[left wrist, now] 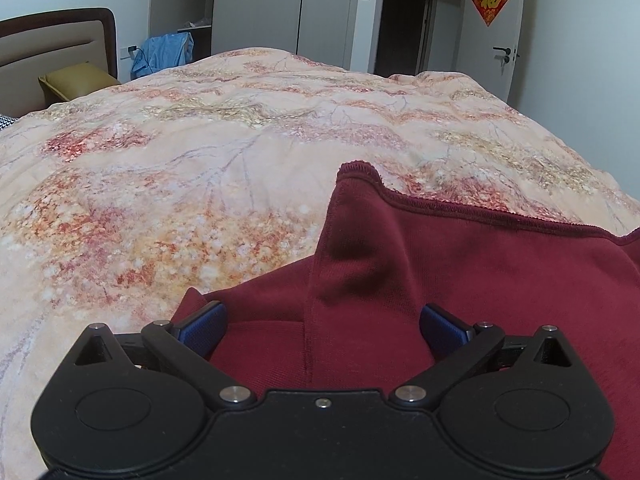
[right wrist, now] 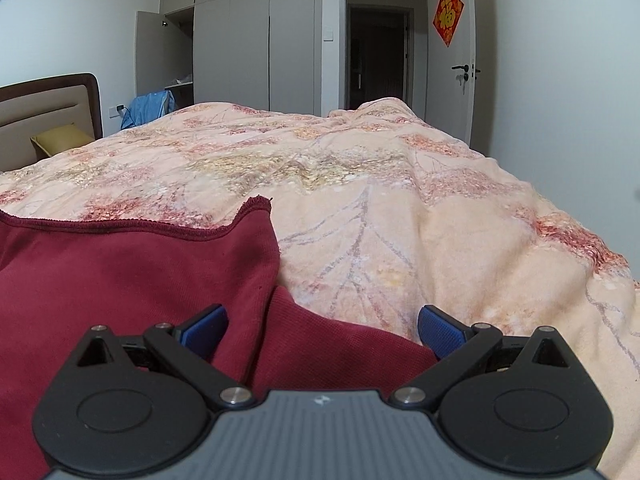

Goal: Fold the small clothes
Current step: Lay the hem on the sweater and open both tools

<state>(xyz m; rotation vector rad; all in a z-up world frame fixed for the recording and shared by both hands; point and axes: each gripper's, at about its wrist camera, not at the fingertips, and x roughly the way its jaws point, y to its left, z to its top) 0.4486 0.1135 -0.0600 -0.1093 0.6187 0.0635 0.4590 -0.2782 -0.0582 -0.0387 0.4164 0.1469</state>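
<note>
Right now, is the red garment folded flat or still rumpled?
Still rumpled: the red garment bunches into a raised ridge on the bedspread, with one hem corner sticking up.

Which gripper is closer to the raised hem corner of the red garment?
Left. The left gripper sits open over the garment, with the corner straight ahead. The right gripper, also open, has its corner ahead-left.
</note>
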